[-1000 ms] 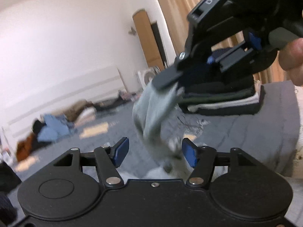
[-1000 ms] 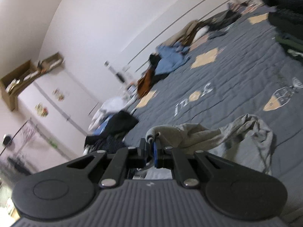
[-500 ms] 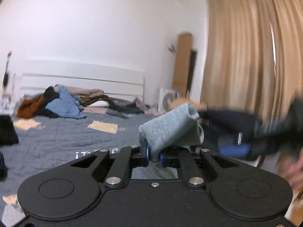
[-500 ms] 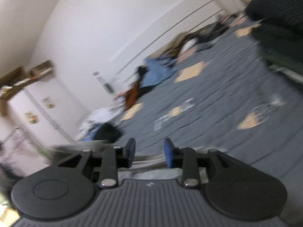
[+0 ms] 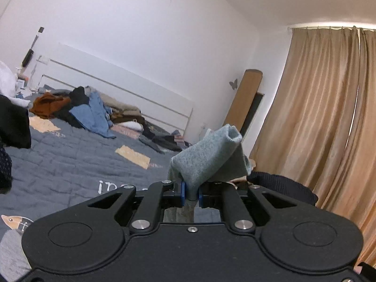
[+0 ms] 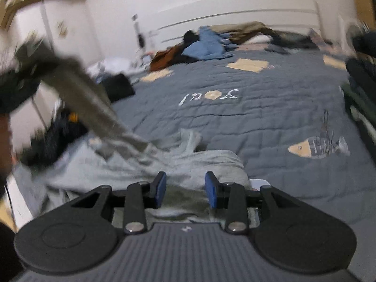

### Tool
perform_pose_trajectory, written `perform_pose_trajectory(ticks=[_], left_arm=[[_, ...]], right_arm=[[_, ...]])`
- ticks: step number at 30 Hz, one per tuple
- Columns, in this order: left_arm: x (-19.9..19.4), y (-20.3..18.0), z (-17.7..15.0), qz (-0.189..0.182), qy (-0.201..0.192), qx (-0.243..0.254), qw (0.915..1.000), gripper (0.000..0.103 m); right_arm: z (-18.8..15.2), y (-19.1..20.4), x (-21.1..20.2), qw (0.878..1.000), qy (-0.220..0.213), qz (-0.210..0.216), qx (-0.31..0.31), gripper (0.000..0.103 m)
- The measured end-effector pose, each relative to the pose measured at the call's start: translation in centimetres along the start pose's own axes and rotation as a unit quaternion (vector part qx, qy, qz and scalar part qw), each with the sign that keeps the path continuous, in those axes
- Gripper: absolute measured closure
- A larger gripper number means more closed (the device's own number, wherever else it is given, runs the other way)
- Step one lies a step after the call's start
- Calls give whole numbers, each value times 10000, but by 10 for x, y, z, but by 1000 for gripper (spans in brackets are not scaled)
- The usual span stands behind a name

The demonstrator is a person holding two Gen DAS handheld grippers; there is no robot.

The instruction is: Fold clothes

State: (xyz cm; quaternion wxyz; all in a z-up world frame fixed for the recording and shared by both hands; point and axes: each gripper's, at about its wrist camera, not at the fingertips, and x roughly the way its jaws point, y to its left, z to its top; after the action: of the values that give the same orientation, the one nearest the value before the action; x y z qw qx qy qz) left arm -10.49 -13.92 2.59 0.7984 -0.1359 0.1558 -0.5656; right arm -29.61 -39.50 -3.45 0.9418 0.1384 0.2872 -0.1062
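My left gripper [image 5: 190, 193] is shut on a fold of the light grey garment [image 5: 209, 159], held up above the bed. In the right wrist view the same grey garment [image 6: 145, 164] lies crumpled on the grey quilt, with one part stretched up and to the left, blurred, toward the left gripper at the frame's left edge. My right gripper [image 6: 185, 192] is open and empty, low over the garment's near edge.
The grey quilted bed [image 6: 258, 108] has a fish patch [image 6: 317, 146]. A pile of unfolded clothes [image 5: 91, 110] lies by the headboard. Stacked dark clothes [image 6: 362, 89] sit at the right edge. Tan curtains [image 5: 329, 117] hang on the right. Dark items [image 6: 117, 87] lie at the left.
My right gripper let go of the grey garment and opened. My left gripper closed on the garment and lifted it up off the bed.
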Motion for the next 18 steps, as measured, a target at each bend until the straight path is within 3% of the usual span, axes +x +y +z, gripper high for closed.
perform_pose_trajectory(ticks=[3, 8, 9, 13, 16, 18], left_arm=[[-1, 6, -1, -45, 86, -85, 9999, 93], [7, 21, -4, 202, 463, -218, 9985, 91], [9, 24, -4, 310, 577, -223, 9976, 86], [5, 37, -8, 776, 675, -180, 9945, 47], [-4, 46, -7, 1093, 599, -15, 9922, 40], [-6, 54, -7, 1180, 671, -70, 9907, 40]], right_arm=[[-7, 10, 8, 9984, 15, -331, -469, 66], [-19, 15, 36, 9887, 79, -961, -1152, 65], [-22, 16, 43, 9850, 100, -1111, -1320, 65], [-33, 11, 60, 9719, 414, -1546, -1728, 67], [-41, 3, 70, 9518, 867, -2066, -2095, 69], [-41, -7, 70, 9537, 985, -2089, -1926, 69]])
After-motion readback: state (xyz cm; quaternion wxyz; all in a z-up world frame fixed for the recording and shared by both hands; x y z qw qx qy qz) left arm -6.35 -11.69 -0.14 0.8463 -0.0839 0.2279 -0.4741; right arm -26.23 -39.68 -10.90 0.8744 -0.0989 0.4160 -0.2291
